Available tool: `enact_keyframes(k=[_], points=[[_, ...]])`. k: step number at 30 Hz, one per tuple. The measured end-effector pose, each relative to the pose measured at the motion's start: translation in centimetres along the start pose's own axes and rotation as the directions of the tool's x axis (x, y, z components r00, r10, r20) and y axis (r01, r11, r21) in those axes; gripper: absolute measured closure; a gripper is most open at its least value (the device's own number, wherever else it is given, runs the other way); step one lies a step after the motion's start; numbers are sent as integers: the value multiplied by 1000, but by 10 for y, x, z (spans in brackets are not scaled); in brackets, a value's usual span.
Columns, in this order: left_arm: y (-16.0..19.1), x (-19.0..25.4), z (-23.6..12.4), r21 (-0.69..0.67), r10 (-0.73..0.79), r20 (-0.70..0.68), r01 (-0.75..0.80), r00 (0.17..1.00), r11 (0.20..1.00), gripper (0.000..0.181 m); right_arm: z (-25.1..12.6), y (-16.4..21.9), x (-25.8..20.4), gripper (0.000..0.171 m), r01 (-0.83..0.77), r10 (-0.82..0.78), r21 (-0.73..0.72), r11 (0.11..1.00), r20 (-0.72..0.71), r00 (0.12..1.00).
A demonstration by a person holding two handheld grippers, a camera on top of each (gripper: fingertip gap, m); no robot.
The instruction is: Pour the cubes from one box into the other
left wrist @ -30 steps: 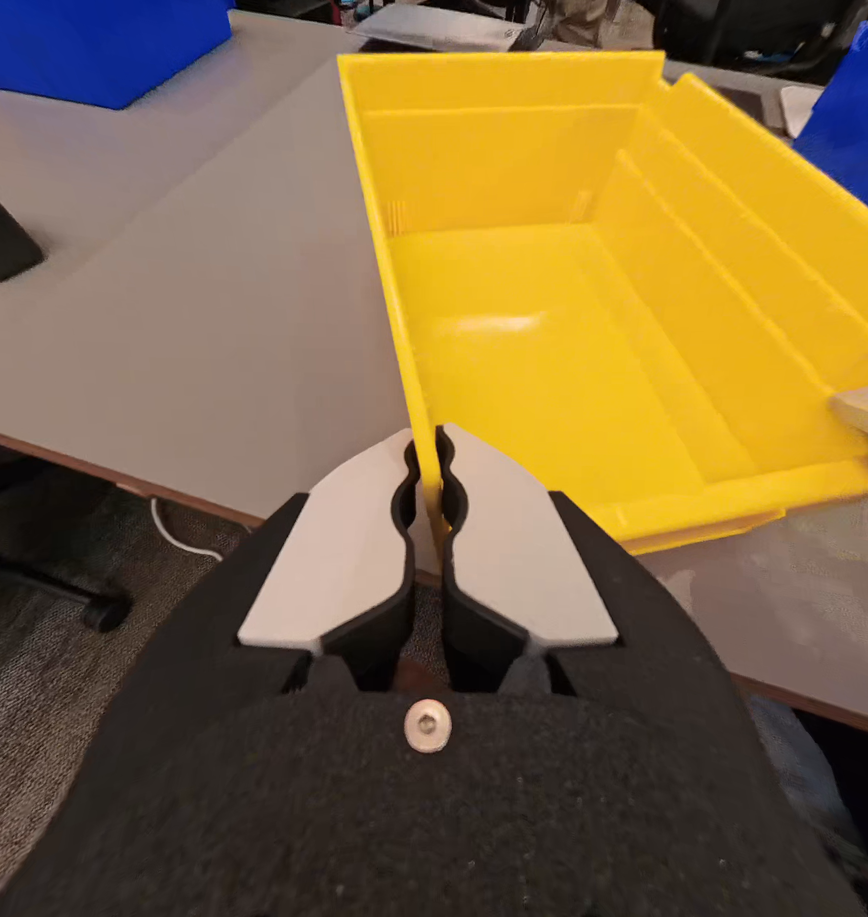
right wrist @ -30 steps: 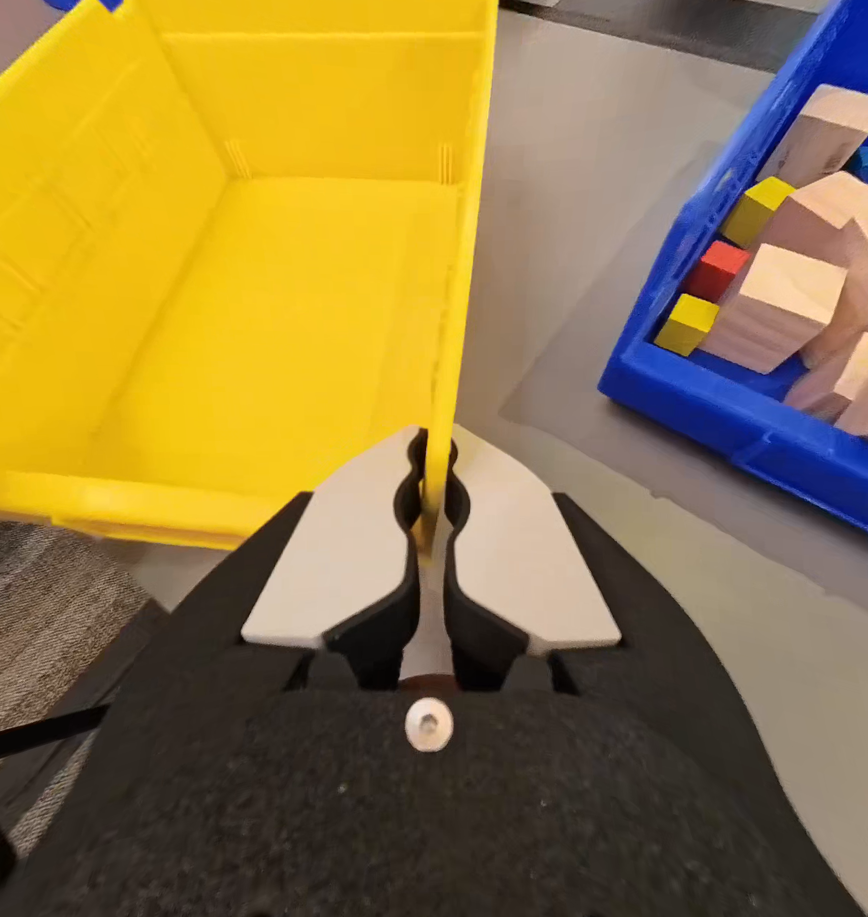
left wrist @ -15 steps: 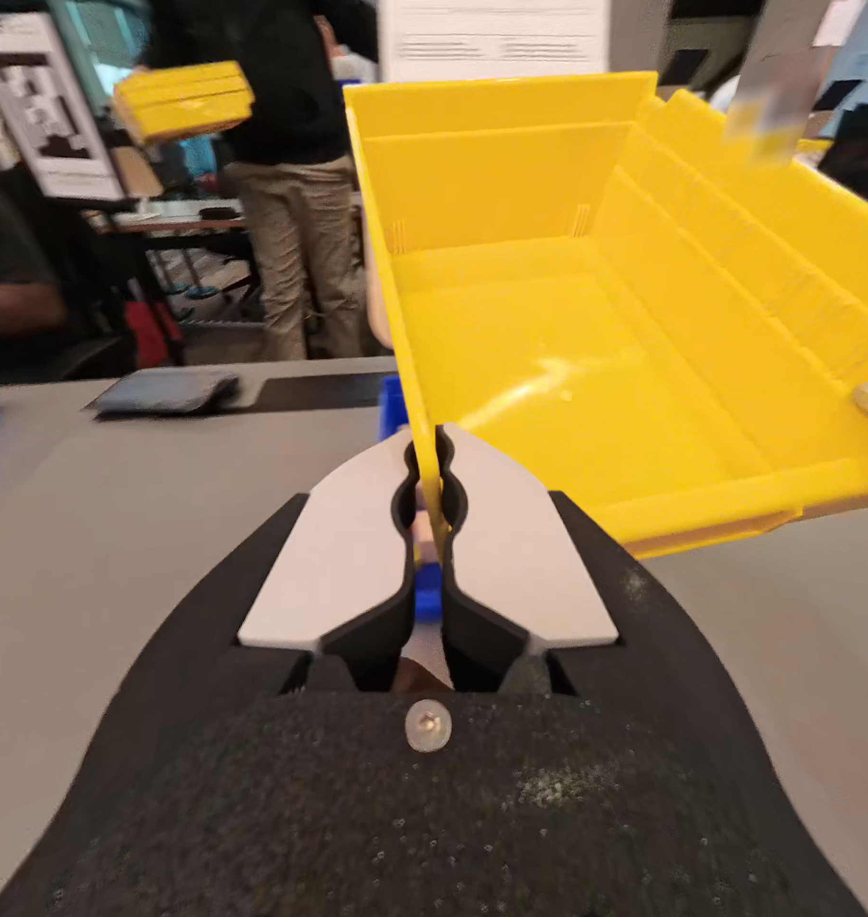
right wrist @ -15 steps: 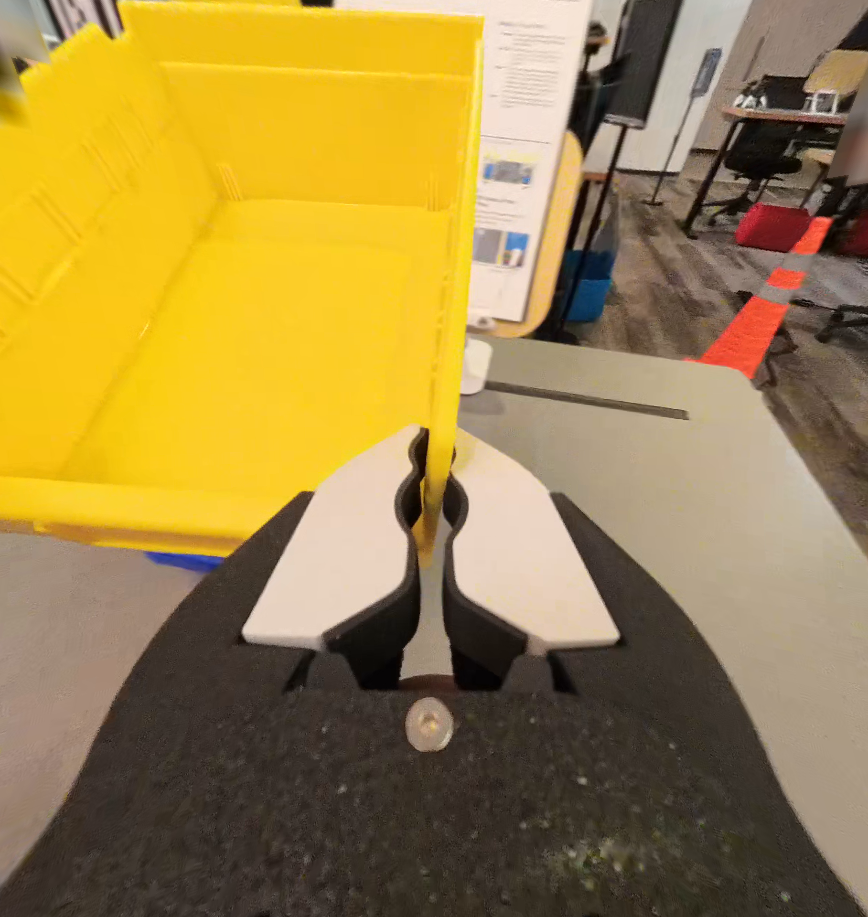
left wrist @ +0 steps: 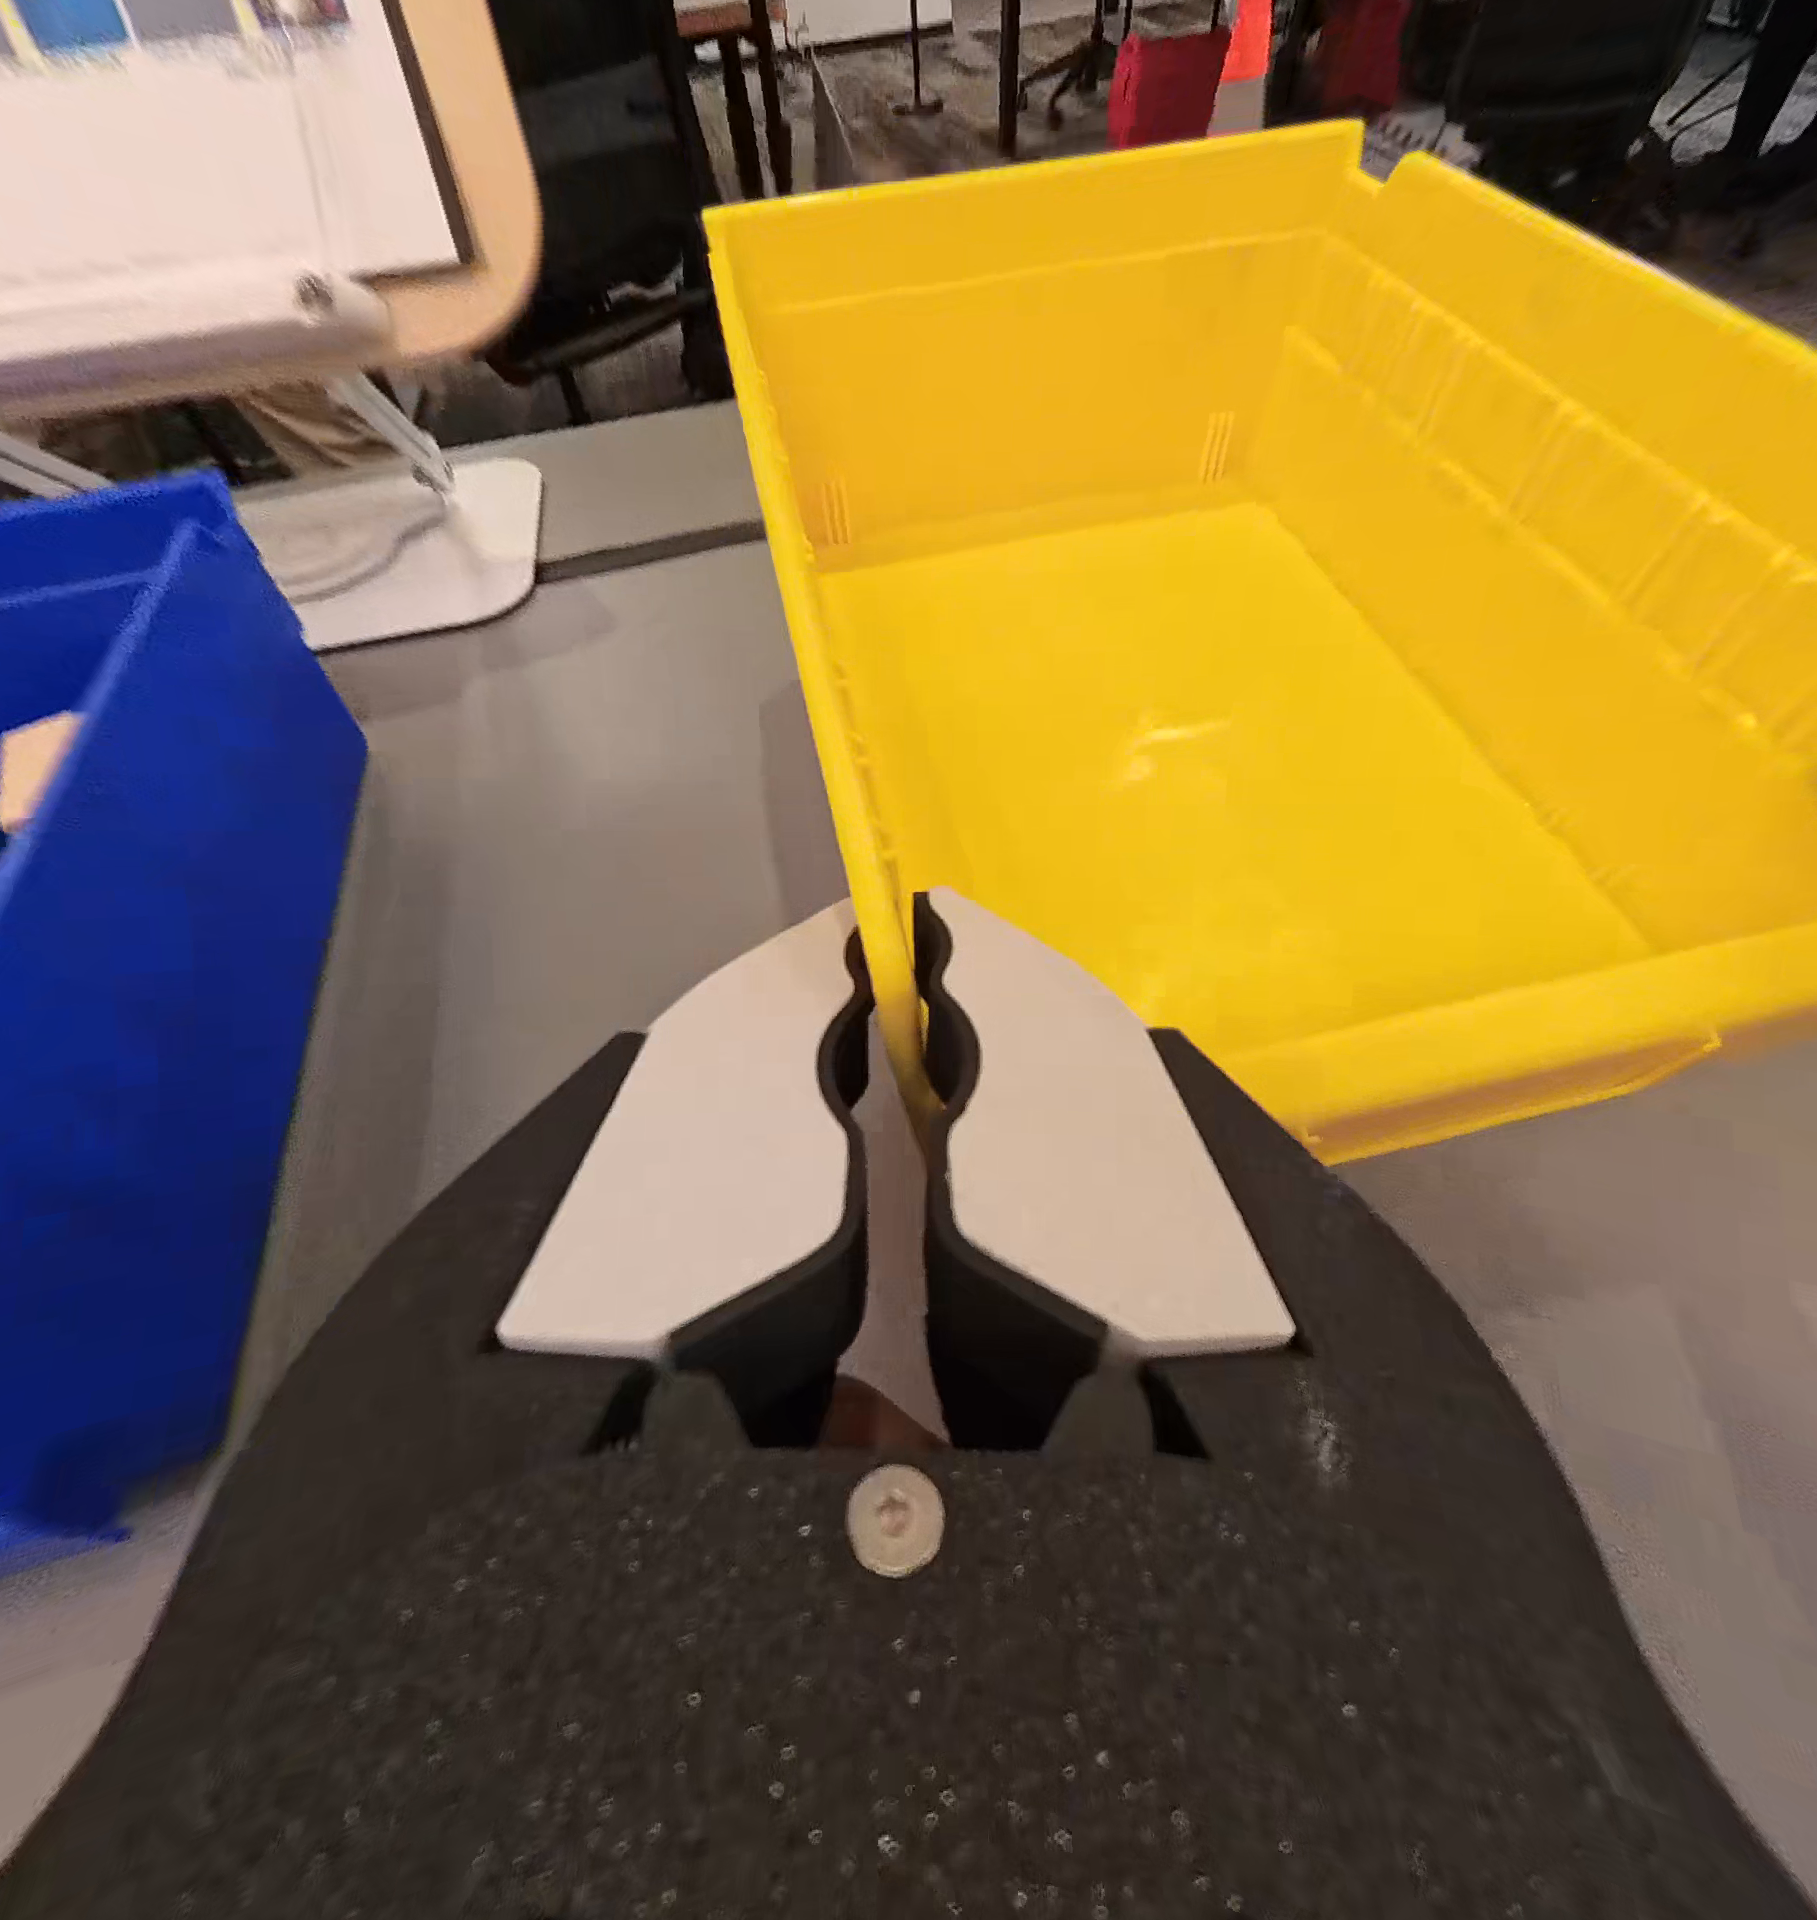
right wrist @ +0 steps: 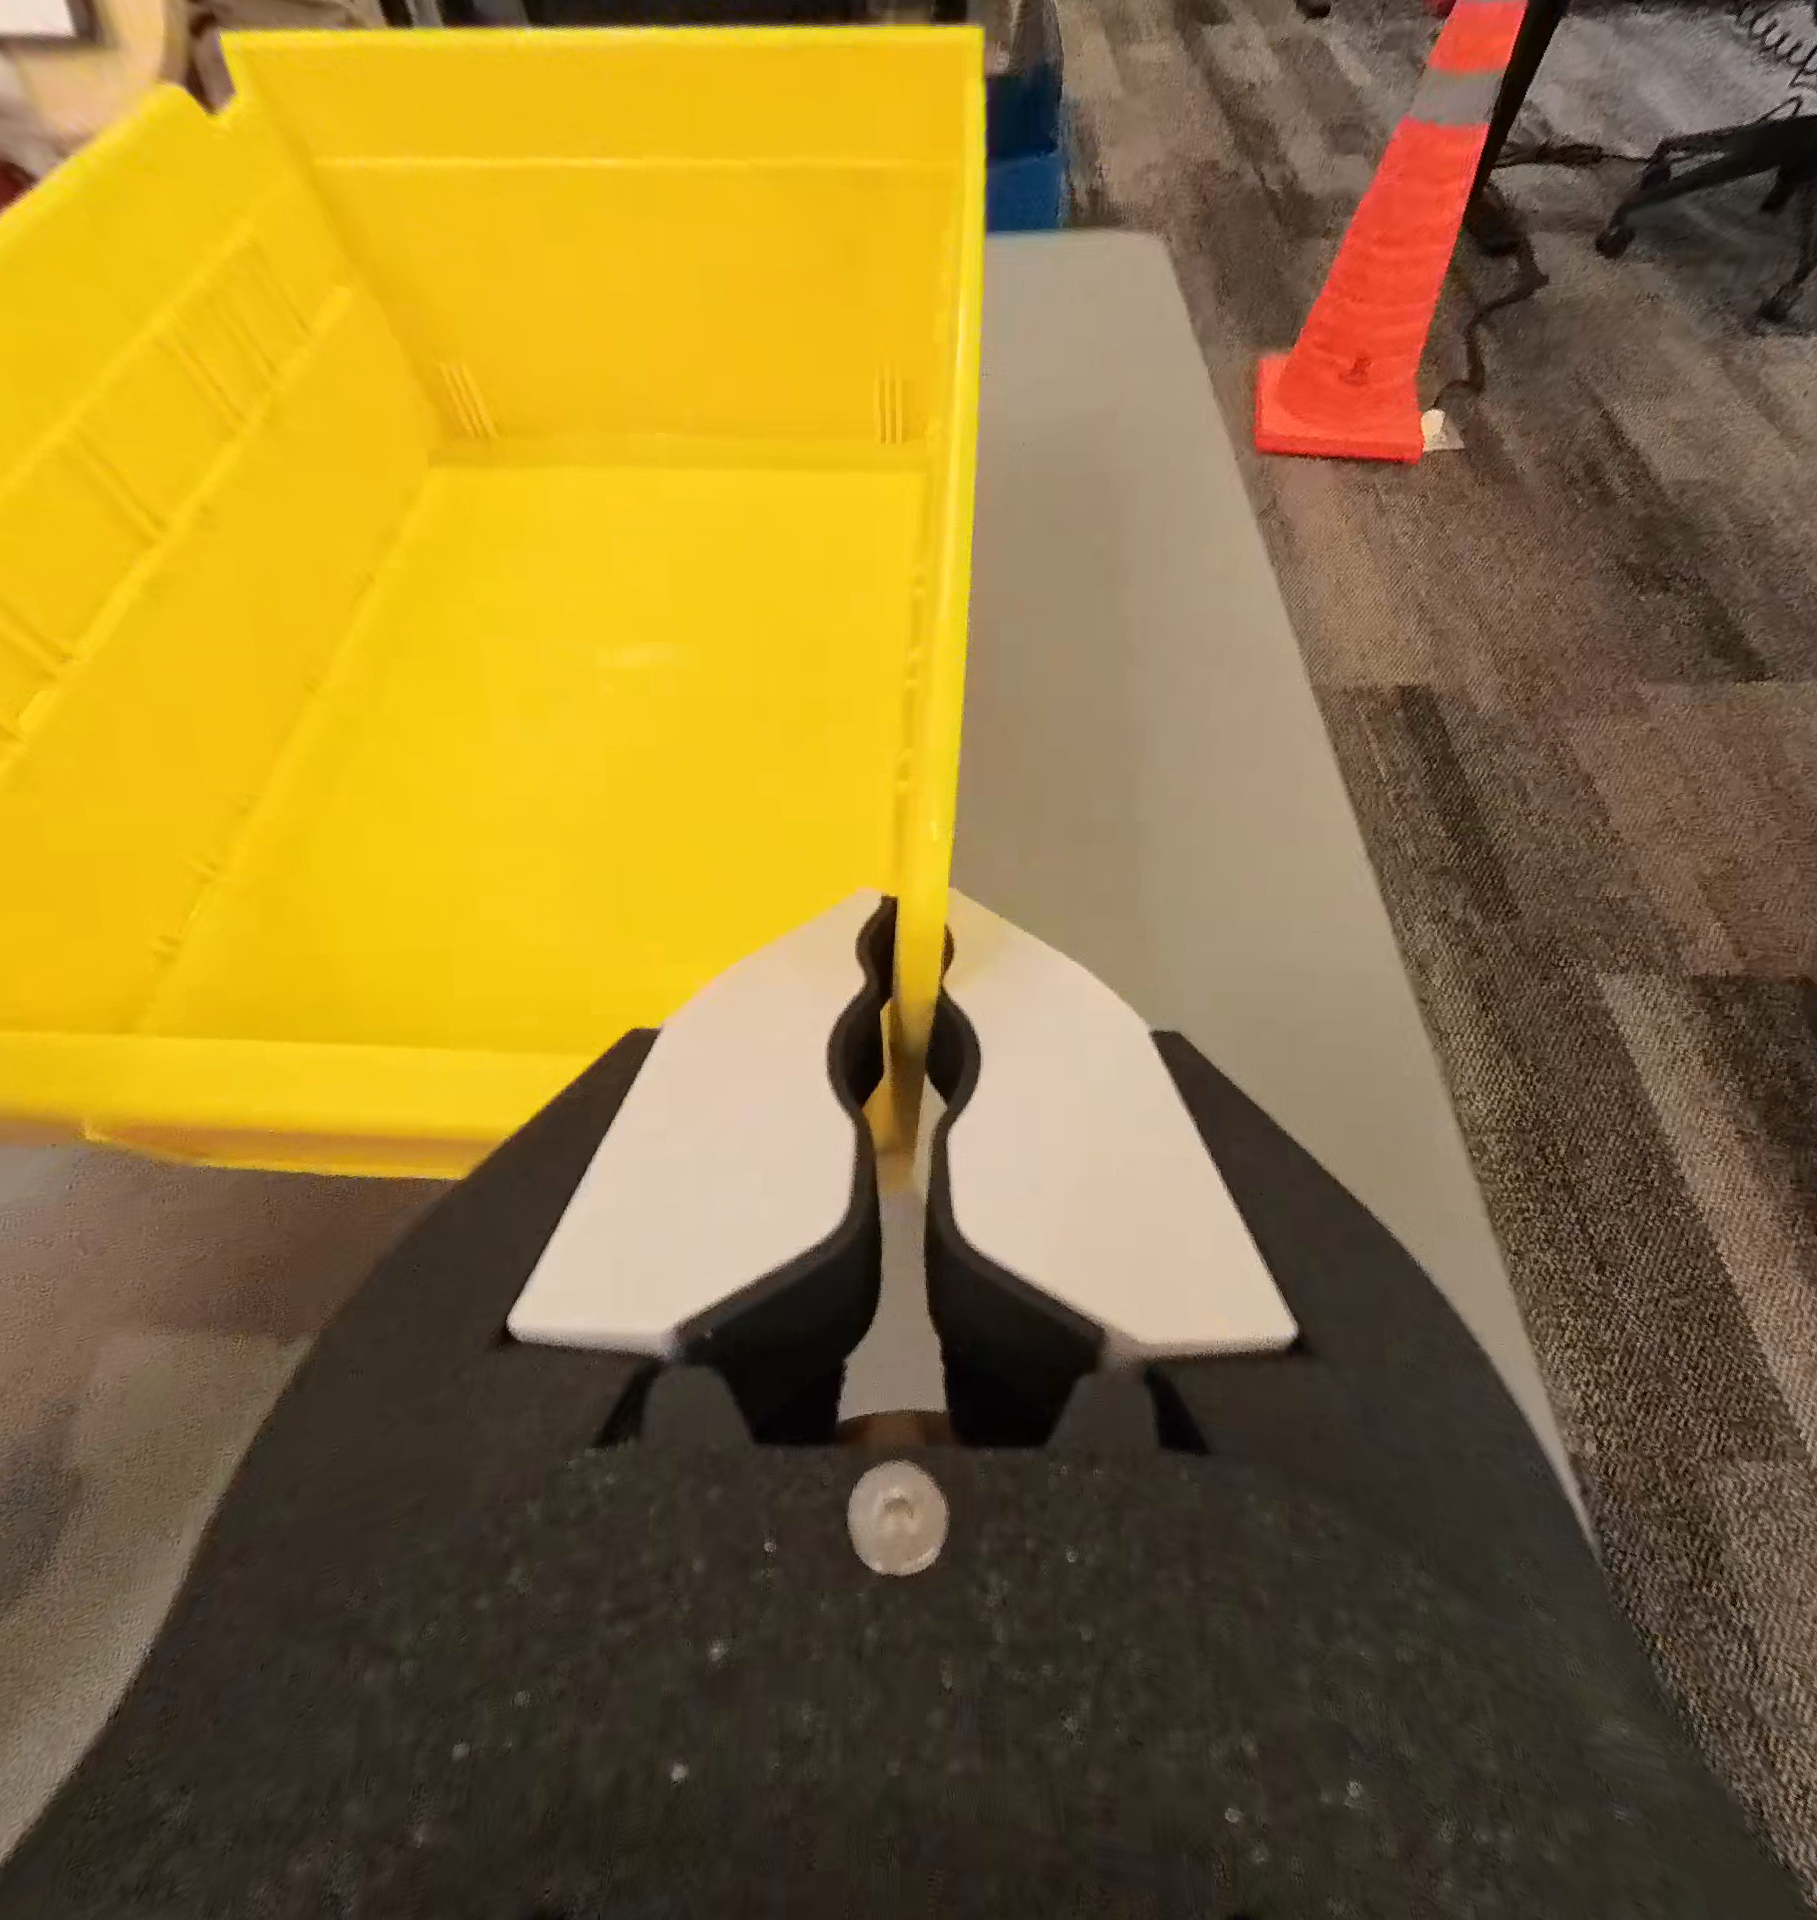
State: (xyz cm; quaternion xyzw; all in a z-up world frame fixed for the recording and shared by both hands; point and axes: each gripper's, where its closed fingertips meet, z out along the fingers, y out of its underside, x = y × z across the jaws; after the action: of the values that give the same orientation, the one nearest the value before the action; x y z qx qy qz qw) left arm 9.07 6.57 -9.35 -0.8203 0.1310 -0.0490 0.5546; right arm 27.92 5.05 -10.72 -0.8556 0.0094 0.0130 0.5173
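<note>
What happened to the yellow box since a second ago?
The yellow box swung round with both tools: a second ago the blue box of cubes lay off its right side, and now the blue box stands to its left. Unchanged: the left tool and right tool stay clamped on its side walls, and it stays empty.

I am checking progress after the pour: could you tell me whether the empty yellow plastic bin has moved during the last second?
Yes. The yellow plastic bin has swung to the right of the blue plastic bin.
</note>
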Motion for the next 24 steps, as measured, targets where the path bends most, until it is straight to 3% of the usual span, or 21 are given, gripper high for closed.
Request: enact_keyframes(k=[2,6,8,11,13,15,17,19,21,24], points=[[18,4,10,-41,-12,-27,10,1000,999,175,14,22,3,169,-30,30,-71,997,2,1000],[32,13,9,-23,49,-153,-53,987,998,166,17,23,7,166,-102,102,-7,995,14,995],[30,10,-10,-28,17,-250,-25,968,999,146,3,10,20,138,-53,56,32,998,-91,994],[17,-29,-62,-4,-45,-367,47,929,999,140,-42,-36,11,138,59,-33,146,988,-173,984],[14,-87,-91,24,-50,-332,61,942,998,140,-65,-68,-32,139,114,-92,237,965,-102,991],[15,-170,-110,64,-54,-207,68,977,996,140,-76,-83,-99,138,196,-203,260,945,-1,979],[22,-261,-125,99,-87,-33,89,996,991,140,-74,-80,-179,133,249,-289,269,931,121,950],[35,-332,-135,114,-147,99,136,984,984,139,-60,-52,-268,129,213,-275,223,951,306,911],[49,-366,-128,103,-166,133,153,977,983,140,-35,-19,-328,108,156,-195,132,979,367,910],[79,-360,-96,-59,-143,57,146,988,987,130,3,10,-371,107,132,-137,38,991,331,934]])
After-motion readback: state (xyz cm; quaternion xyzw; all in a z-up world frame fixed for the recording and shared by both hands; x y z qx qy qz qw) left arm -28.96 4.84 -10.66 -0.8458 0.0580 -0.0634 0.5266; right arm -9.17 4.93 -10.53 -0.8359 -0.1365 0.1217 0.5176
